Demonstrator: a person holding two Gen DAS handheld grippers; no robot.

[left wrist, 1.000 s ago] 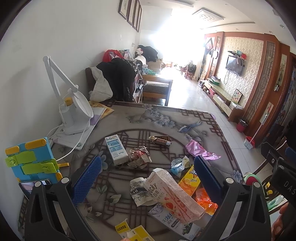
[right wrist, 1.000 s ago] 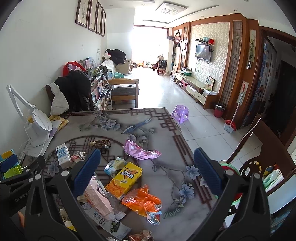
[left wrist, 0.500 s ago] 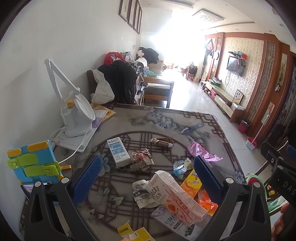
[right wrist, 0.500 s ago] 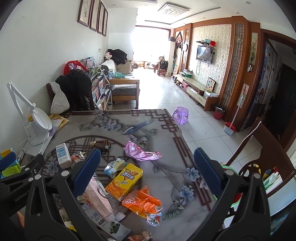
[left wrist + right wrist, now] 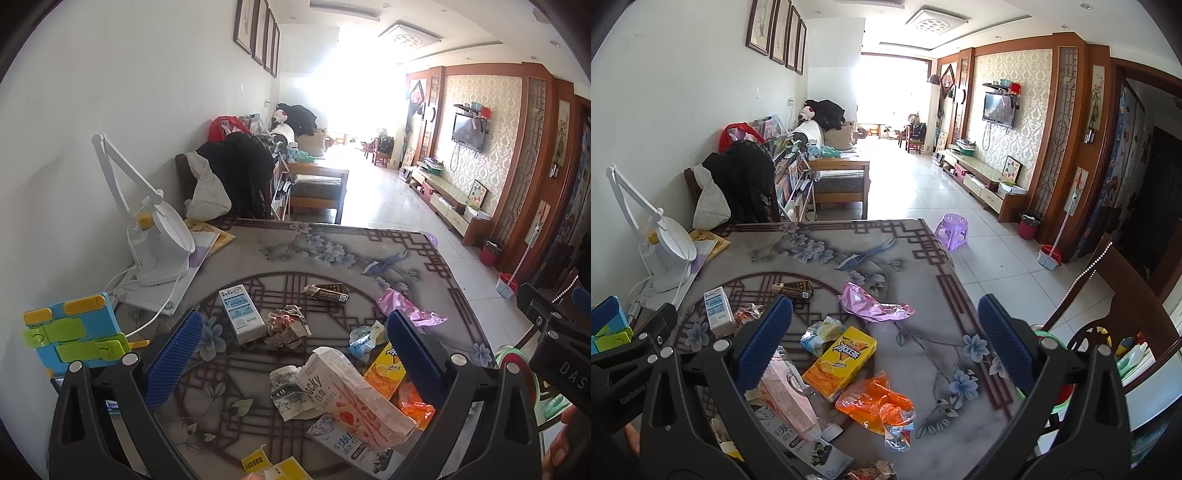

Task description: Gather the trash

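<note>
Trash lies scattered on the patterned table (image 5: 332,251). In the left wrist view I see a pink Pocky box (image 5: 354,398), a white carton (image 5: 242,314), a crumpled wrapper (image 5: 288,326), a dark box (image 5: 330,291) and a pink wrapper (image 5: 406,308). In the right wrist view I see a yellow box (image 5: 840,362), an orange bag (image 5: 879,404) and the pink wrapper (image 5: 875,302). My left gripper (image 5: 293,362) is open and empty above the pile. My right gripper (image 5: 884,339) is open and empty above the table's right part.
A white desk lamp (image 5: 155,236) and a blue and green stand (image 5: 72,332) sit at the table's left. A green bin rim (image 5: 1052,339) shows past the table's right edge beside a wooden chair (image 5: 1108,280). A purple stool (image 5: 951,230) stands on the floor.
Both grippers have tilted up and drawn back slightly, so the table items sit lower in view. Both stay open and empty. Nothing on the table has moved.
</note>
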